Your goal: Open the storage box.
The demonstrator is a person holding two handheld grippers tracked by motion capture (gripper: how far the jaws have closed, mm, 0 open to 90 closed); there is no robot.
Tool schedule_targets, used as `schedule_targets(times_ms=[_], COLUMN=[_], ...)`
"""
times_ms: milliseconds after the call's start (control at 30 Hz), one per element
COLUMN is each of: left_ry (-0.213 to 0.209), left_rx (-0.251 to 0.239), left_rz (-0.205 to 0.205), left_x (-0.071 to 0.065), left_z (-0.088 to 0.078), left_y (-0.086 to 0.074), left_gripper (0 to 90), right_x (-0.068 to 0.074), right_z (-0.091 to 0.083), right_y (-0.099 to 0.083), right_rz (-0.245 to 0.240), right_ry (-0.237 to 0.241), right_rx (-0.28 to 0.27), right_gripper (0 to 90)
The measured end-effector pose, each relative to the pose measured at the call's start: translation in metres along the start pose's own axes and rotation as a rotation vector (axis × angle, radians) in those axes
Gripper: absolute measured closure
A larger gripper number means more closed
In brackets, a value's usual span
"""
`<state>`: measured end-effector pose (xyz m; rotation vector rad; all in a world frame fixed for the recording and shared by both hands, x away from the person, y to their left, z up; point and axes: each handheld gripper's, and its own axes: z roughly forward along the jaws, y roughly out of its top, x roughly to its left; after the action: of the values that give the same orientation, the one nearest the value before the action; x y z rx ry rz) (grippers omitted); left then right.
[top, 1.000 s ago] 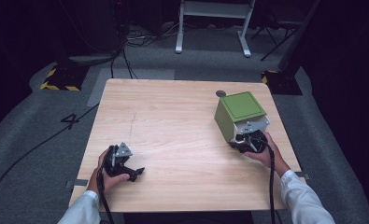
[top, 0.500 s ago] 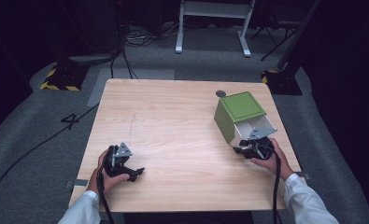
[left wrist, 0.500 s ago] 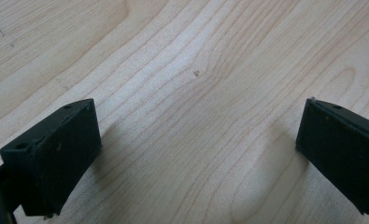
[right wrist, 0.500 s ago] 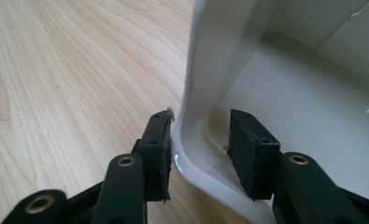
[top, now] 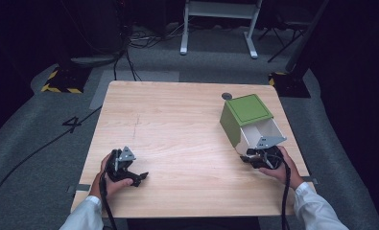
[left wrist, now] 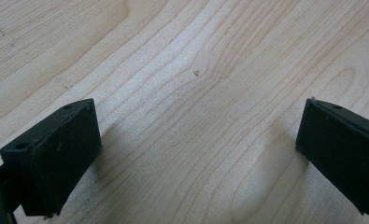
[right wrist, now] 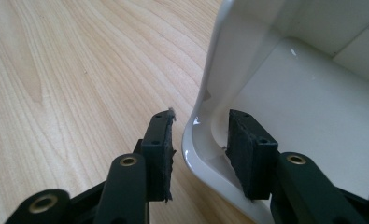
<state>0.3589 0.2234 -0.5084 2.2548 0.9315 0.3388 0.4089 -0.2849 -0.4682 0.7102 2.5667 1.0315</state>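
We are reading just one mark: a large black numeral "4" is sitting on the grey floor just left of the wooden table. We are finding no other legible text, label or brand anywhere.

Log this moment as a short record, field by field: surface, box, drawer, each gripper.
surface: light wooden table
box: green box at the table's right side, white drawer partly out toward the person
drawer contents: none visible in the part seen from the right gripper view
right gripper: jaws straddle the drawer's front rim, one outside, one inside; small gaps show on both sides, so the grip cannot be confirmed
left gripper: jaws wide apart over bare wood, holding nothing
left gripper position: near-left part of the table, far from the box
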Motion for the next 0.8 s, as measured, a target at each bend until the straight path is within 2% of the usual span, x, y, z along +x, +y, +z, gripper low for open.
schedule_targets(times_ms=[800], left_ry=[0.000], left_rx=[0.000], left_rz=[0.000], left_x=[0.0000], left_z=[0.0000], left_y=[0.0000], left_gripper=[0.2], right_x=[0.0101], right_z=[-0.0089], right_y=[-0.0088], right_rz=[-0.014], right_ry=[0.025], right_rx=[0.007], right_gripper=[64.3])
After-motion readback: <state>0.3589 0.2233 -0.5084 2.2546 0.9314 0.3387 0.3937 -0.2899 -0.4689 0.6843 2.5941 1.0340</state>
